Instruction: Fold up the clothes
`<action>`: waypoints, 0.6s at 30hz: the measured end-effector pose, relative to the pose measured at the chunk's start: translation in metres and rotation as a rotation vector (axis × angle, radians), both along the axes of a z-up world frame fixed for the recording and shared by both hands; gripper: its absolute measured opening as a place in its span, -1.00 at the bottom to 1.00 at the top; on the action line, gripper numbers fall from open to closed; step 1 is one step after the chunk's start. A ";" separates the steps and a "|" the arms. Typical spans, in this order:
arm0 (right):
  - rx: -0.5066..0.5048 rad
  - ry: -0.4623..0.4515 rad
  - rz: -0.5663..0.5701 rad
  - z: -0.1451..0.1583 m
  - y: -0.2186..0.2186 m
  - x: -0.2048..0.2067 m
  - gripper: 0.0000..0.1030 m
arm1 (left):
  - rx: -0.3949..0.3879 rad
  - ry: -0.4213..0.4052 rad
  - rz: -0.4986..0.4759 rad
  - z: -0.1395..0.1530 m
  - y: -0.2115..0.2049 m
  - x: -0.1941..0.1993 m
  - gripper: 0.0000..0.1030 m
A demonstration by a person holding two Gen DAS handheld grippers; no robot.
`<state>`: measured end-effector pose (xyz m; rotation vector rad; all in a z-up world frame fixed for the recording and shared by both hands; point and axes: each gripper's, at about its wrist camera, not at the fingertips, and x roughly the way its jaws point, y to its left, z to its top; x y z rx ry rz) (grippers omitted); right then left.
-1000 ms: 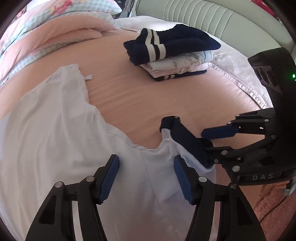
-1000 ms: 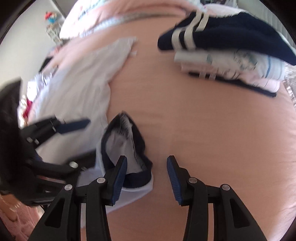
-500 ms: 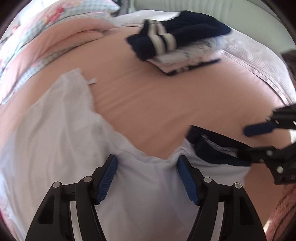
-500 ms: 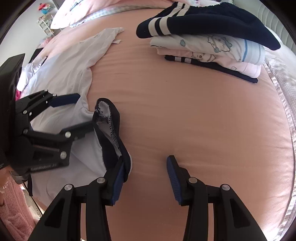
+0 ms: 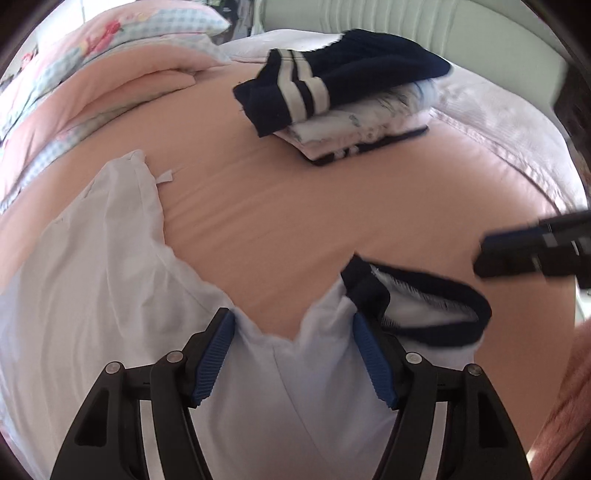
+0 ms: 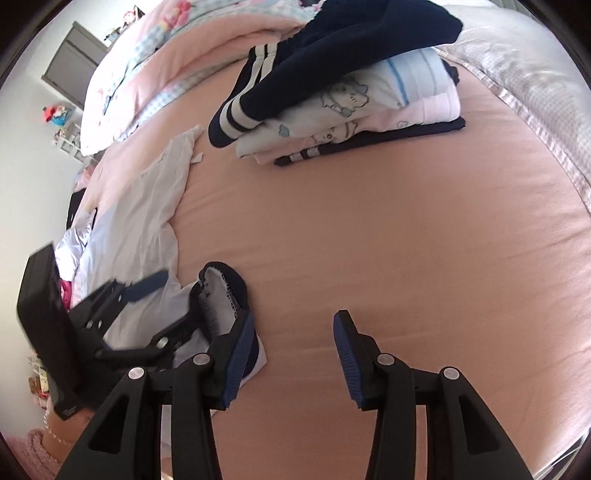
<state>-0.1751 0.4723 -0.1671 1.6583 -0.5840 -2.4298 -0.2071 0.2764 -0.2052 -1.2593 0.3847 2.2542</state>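
Note:
A white shirt (image 5: 110,295) lies spread on the pink bed sheet (image 5: 295,206), its short sleeve ending in a navy cuff (image 5: 424,295) that points right. My left gripper (image 5: 293,332) stands open low over the shirt at the armpit, with white cloth lying loose between its jaws. In the right wrist view my right gripper (image 6: 294,325) is open over bare sheet (image 6: 406,240). Its left finger stands just beside the navy cuff (image 6: 225,280). The left gripper (image 6: 144,314) shows there over the shirt (image 6: 147,229). The right gripper's fingers (image 5: 517,254) are blurred at the right edge of the left wrist view.
A stack of folded clothes (image 5: 351,110) topped by a navy striped garment sits at the far side (image 6: 351,92). A pink floral quilt (image 5: 110,74) lies far left, a padded headboard (image 5: 406,18) beyond. A person's pink sleeve (image 6: 29,454) shows at the lower left.
The navy cuff, earlier raised on the right gripper's finger, now lies flat, drawn out to the right. The right gripper has drawn away rightwards. The left jaws stand slightly wider.

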 end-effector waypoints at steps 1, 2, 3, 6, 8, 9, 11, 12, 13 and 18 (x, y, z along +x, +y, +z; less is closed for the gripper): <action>-0.005 0.005 0.016 0.001 -0.007 -0.003 -0.13 | 0.012 0.000 0.027 0.002 -0.001 -0.007 0.28; -0.015 0.016 0.038 0.002 -0.010 -0.001 -0.13 | 0.023 0.001 0.055 0.004 -0.003 -0.014 0.28; -0.019 0.030 0.059 0.003 -0.013 0.002 -0.13 | 0.031 0.003 0.076 0.006 -0.004 -0.019 0.28; -0.015 0.045 0.161 0.003 -0.031 0.002 -0.13 | 0.066 0.007 0.095 0.014 -0.012 -0.022 0.28; 0.023 0.015 0.225 -0.006 -0.046 0.004 -0.13 | 0.075 0.014 0.098 0.019 -0.016 -0.020 0.28; 0.050 0.004 0.238 -0.010 -0.052 0.003 -0.13 | 0.073 0.012 0.084 0.020 -0.018 -0.015 0.28; 0.113 -0.011 0.236 -0.014 -0.058 -0.002 -0.13 | 0.072 0.005 0.045 0.021 -0.022 -0.005 0.28; 0.145 -0.018 0.235 -0.017 -0.061 -0.004 -0.13 | 0.063 0.001 0.019 0.020 -0.024 0.001 0.28; 0.158 -0.013 0.217 -0.017 -0.061 -0.007 -0.13 | 0.055 -0.002 -0.006 0.019 -0.026 0.008 0.28; 0.174 0.009 0.076 -0.017 -0.045 -0.020 -0.13 | -0.023 0.003 -0.060 0.000 -0.010 0.009 0.28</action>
